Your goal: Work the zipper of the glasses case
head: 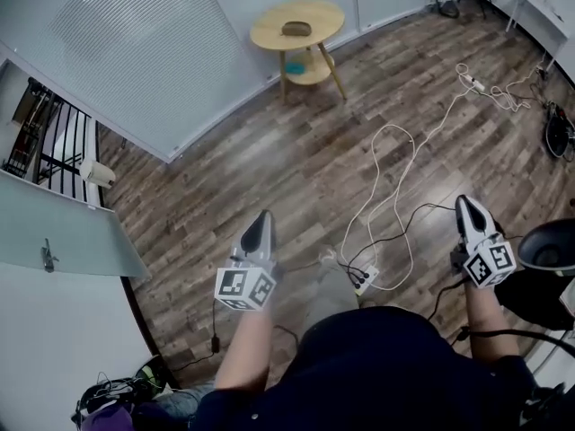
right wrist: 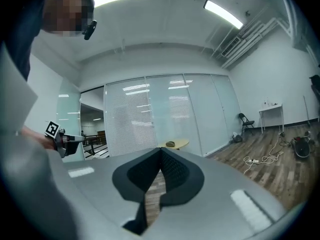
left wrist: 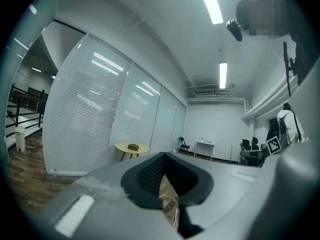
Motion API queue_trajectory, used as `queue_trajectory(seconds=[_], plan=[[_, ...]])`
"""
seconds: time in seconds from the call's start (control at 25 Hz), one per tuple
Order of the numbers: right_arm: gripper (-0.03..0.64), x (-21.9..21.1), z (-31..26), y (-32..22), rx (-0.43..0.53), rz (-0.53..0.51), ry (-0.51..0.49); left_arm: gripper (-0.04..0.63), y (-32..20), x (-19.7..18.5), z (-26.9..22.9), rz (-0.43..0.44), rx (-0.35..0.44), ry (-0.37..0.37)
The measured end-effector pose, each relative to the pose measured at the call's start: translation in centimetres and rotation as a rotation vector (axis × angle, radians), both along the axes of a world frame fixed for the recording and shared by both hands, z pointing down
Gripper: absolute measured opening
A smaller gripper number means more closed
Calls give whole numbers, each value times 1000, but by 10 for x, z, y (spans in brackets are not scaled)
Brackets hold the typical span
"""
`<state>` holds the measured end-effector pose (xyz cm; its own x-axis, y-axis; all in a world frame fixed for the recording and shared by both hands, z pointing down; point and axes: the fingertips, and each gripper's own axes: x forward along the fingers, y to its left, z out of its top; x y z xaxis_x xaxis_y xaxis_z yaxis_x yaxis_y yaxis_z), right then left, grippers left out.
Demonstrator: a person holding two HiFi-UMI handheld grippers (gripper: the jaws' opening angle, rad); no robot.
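Person stands on the wood floor (head: 296, 160), well apart from the round yellow table (head: 269, 34) by the glass wall. Glasses case (head: 296, 29) lies on the tabletop, small and dark; zipper too small to make out. A teal item (head: 295, 64) sits on the table's lower shelf.

Left gripper (head: 262, 216): jaws clenched together, nothing between them, pointing toward the table. Right gripper (head: 465, 203): jaws likewise pressed together, empty. Both are held in the air, far from the case.

White cable (head: 395, 178) loops across the floor between the grippers.
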<state>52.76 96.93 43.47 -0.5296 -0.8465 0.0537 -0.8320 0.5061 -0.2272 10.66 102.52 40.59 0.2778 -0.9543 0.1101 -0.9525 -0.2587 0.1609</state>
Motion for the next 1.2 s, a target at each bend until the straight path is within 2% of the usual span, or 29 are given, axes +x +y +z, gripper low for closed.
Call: queue_trajectory(seconds=[0.12,0.24,0.36,0.44,0.6,0.76,0.92,1.08,1.2], plan=[[6,-22,0,-40,-9,29,7,0,-54,-34,-4,15,24,-5],[6,-53,-10,-98,-5,68,4,0,-114,-76,-12,-14,65,-14],[6,-91,-21,-154,-3,75,5,2,-170,-107,-16,26,89,-50],[6,-116,-25,-183,4,70,34,2,-200,-131,-9,41,72,-62],[6,-157,-34,-234,23,83,62,0,-251,-178,4,17,23,-36],[6,-187,-49,-278,47,57,20,2,-295,-188,-1,48,8,-30],[6,-209,-50,-317,74,-11,-39,2,-341,-188,-2,73,10,-63],[6,-222,-36,-372,71,-55,7,2,-400,-189,8,67,-12,-57],[6,-210,-29,-430,84,-45,45,2,-456,-187,5,64,-3,-55]])
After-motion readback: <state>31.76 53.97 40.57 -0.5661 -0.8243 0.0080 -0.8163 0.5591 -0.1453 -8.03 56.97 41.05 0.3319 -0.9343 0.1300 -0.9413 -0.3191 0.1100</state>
